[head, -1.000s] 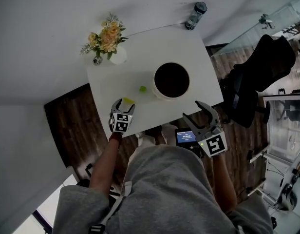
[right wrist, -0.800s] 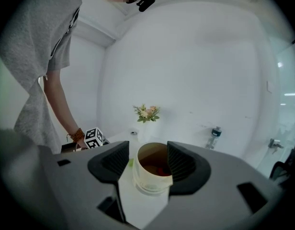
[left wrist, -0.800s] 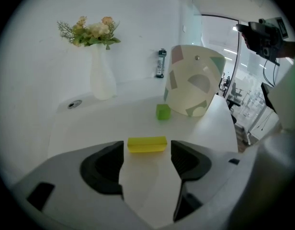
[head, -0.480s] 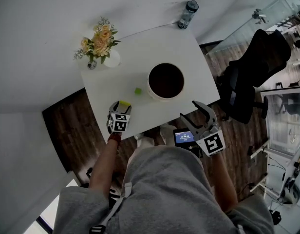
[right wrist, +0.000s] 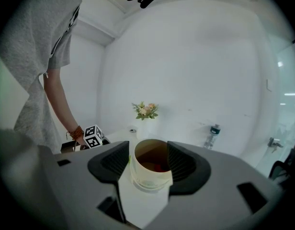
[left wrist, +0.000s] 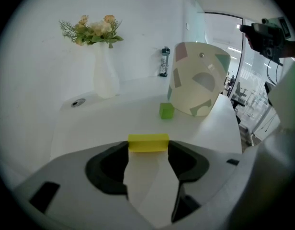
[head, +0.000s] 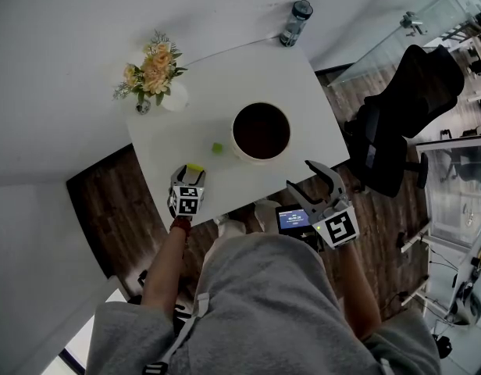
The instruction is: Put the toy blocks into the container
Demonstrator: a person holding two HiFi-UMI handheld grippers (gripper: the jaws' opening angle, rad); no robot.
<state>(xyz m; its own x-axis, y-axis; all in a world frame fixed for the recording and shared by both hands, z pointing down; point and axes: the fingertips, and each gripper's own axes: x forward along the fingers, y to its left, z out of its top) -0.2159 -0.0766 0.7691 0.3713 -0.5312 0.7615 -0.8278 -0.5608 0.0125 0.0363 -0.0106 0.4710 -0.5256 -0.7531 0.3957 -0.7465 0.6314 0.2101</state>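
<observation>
Blocks on the white table (head: 264, 69): two, one yellow block (left wrist: 148, 143) and one green cube (left wrist: 166, 110), with one container (left wrist: 195, 80).
Left gripper (head: 194, 172) is closing its jaws on the yellow block, a flat bar at the table's 7 o'clock edge; the bar's ends meet both pads. The green cube lies free at the container's 8 o'clock, just beside its wall. The container, a cream tub with a dark inside, stands mid-table. Right gripper (head: 301, 175) hangs wide and empty off the 5 o'clock edge. One vase (head: 175, 98) of flowers stands at 10 o'clock, one bottle (head: 295, 22) at 1, and one black chair (head: 404, 116) off at 3.
</observation>
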